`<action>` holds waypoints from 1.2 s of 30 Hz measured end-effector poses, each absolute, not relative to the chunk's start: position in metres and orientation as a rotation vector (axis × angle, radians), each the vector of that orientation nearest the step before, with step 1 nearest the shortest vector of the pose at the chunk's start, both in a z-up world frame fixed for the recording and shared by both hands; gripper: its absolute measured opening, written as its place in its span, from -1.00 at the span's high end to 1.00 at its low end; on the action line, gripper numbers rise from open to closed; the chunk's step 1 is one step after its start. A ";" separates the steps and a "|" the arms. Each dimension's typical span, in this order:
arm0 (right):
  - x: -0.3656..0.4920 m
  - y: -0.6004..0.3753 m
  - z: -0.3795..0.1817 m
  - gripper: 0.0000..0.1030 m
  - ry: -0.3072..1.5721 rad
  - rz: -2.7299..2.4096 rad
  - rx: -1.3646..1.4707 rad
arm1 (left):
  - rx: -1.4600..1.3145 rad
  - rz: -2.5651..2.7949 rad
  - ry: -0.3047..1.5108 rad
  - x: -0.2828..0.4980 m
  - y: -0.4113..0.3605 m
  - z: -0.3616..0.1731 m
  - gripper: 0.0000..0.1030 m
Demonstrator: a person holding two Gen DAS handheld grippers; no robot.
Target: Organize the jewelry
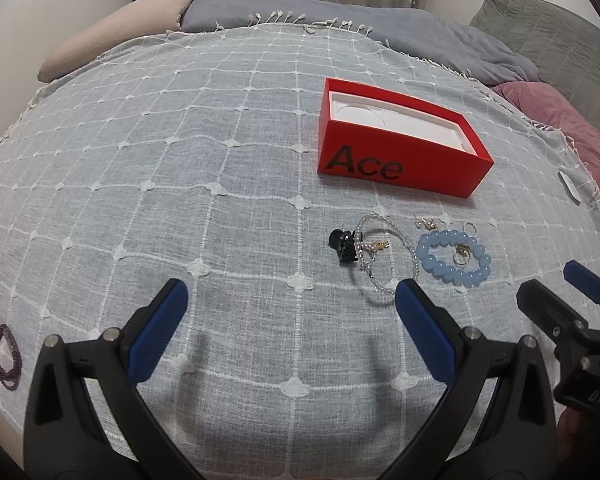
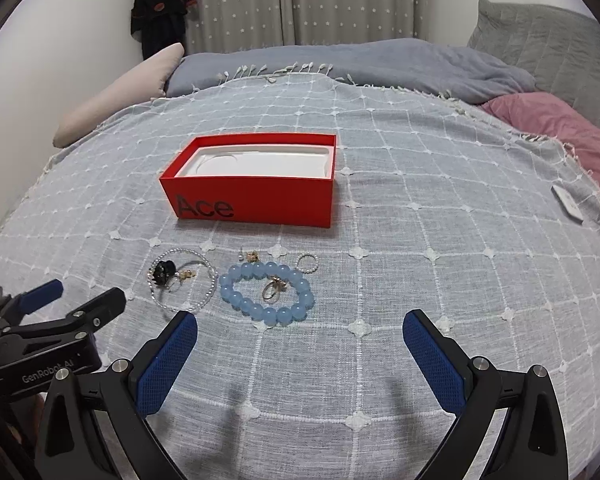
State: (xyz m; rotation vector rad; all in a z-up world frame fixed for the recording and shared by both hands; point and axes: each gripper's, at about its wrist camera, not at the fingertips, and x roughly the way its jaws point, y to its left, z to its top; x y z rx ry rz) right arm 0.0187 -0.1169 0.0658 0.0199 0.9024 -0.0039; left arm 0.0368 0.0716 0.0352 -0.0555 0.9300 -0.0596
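On the far left edge of the bed, in the left wrist view, a dark purple bead bracelet (image 1: 6,356) lies alone, well apart from everything else. The left gripper (image 1: 291,300) hovers low over the checked bedspread (image 1: 180,160) with its jaws spread wide and nothing between them.

Going rightward, a small black hair claw (image 2: 165,271) sits inside the loop of a thin pearl strand (image 2: 184,284), with a small gold charm (image 2: 188,275) just beside it. This strand is light, limp and slippery; it would probably drape and slide, so pinching it where the beads bunch near the claw looks safest. Next comes the pale blue bead bracelet (image 2: 266,292), a ring of fat round beads with a gold ring (image 2: 273,290) lying inside it. The beads are hard and smooth (likely strung on elastic), so a grip across one side of the loop, squeezing a bead or two, should hold. Behind it lie a tiny gold earring (image 2: 253,256) and a small pearl ring (image 2: 307,263), both fiddly and easy to lose in the weave.

The red box (image 2: 252,202) stands open beyond the jewelry, its white tray empty. The right gripper (image 2: 300,332) waits just short of the blue bracelet, jaws wide apart, holding nothing.
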 end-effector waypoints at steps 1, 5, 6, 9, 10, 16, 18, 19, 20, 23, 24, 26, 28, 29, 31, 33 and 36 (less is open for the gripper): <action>0.020 -0.119 0.067 -1.00 0.914 0.014 0.046 | -0.057 -0.065 0.933 0.038 0.072 0.036 -1.00; 0.025 -0.122 0.069 -1.00 0.916 0.059 0.109 | -0.061 -0.069 0.935 0.043 0.074 0.041 -1.00; 0.027 -0.123 0.070 -1.00 0.929 0.061 0.118 | -0.060 -0.071 0.941 0.046 0.074 0.043 -1.00; 0.032 -0.123 0.074 -1.00 0.946 0.082 0.140 | -0.069 -0.081 0.964 0.053 0.075 0.046 -1.00; 0.034 -0.123 0.075 -1.00 0.958 0.091 0.143 | -0.072 -0.087 0.970 0.055 0.075 0.047 -1.00; 0.059 -0.122 0.083 -1.00 1.026 0.127 0.139 | -0.088 -0.116 1.010 0.085 0.067 0.061 -1.00; 0.071 -0.127 0.087 -1.00 1.034 0.146 0.172 | -0.080 -0.136 1.033 0.098 0.064 0.060 -1.00; 0.076 -0.130 0.087 -1.00 1.036 0.163 0.191 | -0.082 -0.143 1.049 0.104 0.063 0.057 -1.00; 0.079 -0.132 0.087 -1.00 1.032 0.170 0.203 | -0.087 -0.146 1.062 0.110 0.064 0.054 -0.99; 0.084 -0.142 0.081 -0.89 1.015 0.170 0.202 | -0.075 -0.150 1.074 0.114 0.067 0.043 -0.89; 0.086 -0.145 0.077 -0.79 1.028 0.172 0.201 | -0.075 -0.148 1.085 0.115 0.067 0.040 -0.81; 0.090 -0.153 0.063 -0.38 1.072 0.173 0.218 | -0.098 -0.153 1.117 0.117 0.070 0.033 -0.64; 0.093 -0.159 0.054 -0.14 1.101 0.173 0.245 | -0.118 -0.169 1.127 0.117 0.071 0.032 -0.56; 0.094 -0.160 0.050 -0.11 1.111 0.171 0.242 | -0.116 -0.177 1.117 0.116 0.070 0.033 -0.56; 0.094 -0.158 0.046 -0.10 1.118 0.169 0.212 | -0.090 -0.186 1.101 0.113 0.066 0.033 -0.54; 0.091 -0.156 0.045 -0.06 1.128 0.189 0.210 | -0.068 -0.197 1.099 0.110 0.060 0.032 -0.39; 0.086 -0.154 0.042 0.04 1.137 0.208 0.207 | -0.034 -0.199 1.112 0.110 0.054 0.026 -0.18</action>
